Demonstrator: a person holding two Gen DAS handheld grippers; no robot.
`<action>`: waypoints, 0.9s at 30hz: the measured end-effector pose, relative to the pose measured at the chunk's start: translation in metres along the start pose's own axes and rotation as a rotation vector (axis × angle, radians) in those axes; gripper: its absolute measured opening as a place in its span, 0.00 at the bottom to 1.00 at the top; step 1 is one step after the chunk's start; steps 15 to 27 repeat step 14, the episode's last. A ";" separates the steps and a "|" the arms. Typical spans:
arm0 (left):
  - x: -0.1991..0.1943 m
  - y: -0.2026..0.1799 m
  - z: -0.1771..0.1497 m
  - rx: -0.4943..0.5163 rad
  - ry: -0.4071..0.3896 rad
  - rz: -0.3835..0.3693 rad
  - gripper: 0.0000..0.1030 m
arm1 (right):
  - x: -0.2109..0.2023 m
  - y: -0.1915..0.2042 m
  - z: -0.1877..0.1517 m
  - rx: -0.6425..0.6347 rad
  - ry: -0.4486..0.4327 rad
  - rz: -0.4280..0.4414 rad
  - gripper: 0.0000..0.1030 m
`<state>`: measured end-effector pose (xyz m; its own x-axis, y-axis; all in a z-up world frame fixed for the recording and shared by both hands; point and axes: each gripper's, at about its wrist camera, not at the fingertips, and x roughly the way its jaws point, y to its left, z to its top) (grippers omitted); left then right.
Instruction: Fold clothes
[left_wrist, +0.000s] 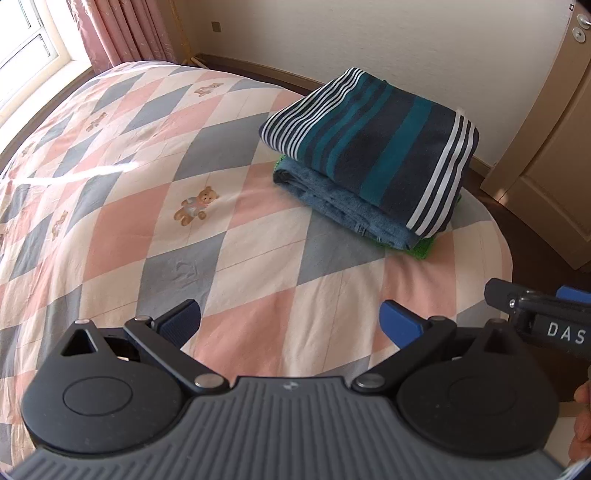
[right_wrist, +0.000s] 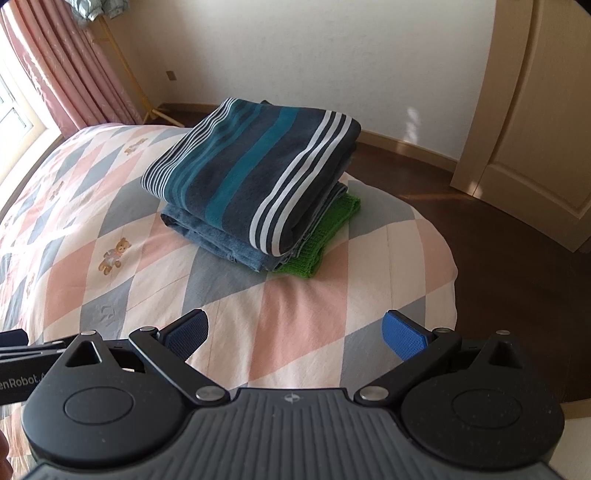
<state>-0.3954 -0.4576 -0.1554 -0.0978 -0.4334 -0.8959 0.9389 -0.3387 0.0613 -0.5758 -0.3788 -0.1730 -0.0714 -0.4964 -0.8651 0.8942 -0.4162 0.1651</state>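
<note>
Both hand-held grippers, left (left_wrist: 290, 325) and right (right_wrist: 295, 334), were spread and empty. Ahead lay the folded stack: striped shirt (right_wrist: 255, 173), jeans (right_wrist: 218, 236), green knit (right_wrist: 328, 229). Soft and limp, it seemed best gripped at folded edges.

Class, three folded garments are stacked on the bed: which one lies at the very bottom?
The bright green knitted garment: it peeks out under the blue denim one, with the navy-teal striped one on top.

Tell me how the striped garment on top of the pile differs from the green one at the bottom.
The striped garment is navy with teal and white stripes; the green garment is one plain bright colour. The striped garment lies fully in view on top; the green garment is mostly covered, only its edge showing. The striped garment looks smooth; the green garment looks coarsely knitted. Both are folded and lie in one pile on the bed.
</note>
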 end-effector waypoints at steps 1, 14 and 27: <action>0.001 -0.001 0.002 -0.001 0.001 0.001 0.99 | 0.002 -0.001 0.002 -0.002 0.002 0.000 1.00; -0.009 0.000 0.019 -0.033 -0.054 0.000 0.99 | 0.014 -0.006 0.024 -0.033 0.010 0.000 1.00; -0.009 0.000 0.019 -0.033 -0.054 0.000 0.99 | 0.014 -0.006 0.024 -0.033 0.010 0.000 1.00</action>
